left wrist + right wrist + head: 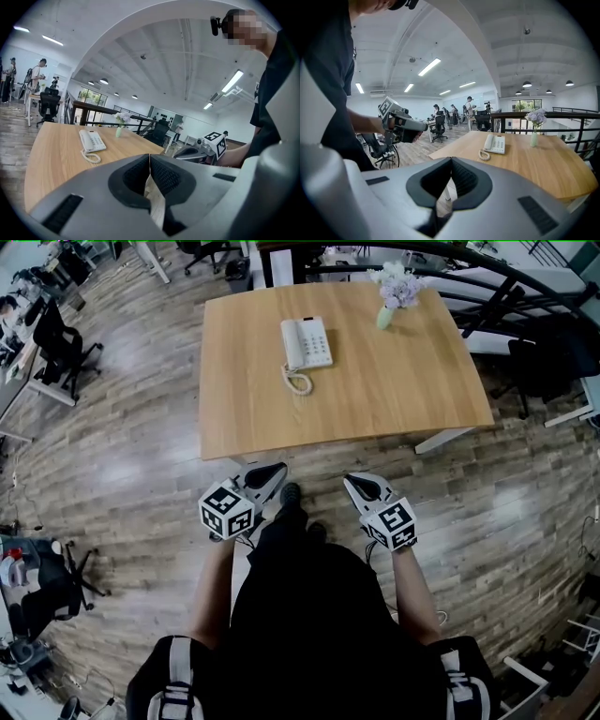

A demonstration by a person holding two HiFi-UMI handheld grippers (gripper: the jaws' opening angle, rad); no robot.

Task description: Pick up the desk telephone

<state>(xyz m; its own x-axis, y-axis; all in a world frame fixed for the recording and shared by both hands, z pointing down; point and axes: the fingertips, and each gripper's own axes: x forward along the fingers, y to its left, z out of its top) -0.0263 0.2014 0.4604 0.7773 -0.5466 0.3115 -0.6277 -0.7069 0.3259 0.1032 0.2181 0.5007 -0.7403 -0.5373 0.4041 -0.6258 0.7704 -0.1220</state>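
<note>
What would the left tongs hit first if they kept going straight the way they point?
Probably the near edge of the wooden table, just ahead of the left tongs; the depth is hard to judge.

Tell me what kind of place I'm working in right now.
Probably an open-plan office: a desk phone on a wooden table, black rolling chairs on the wood floor, and people further back under strip lights.
</note>
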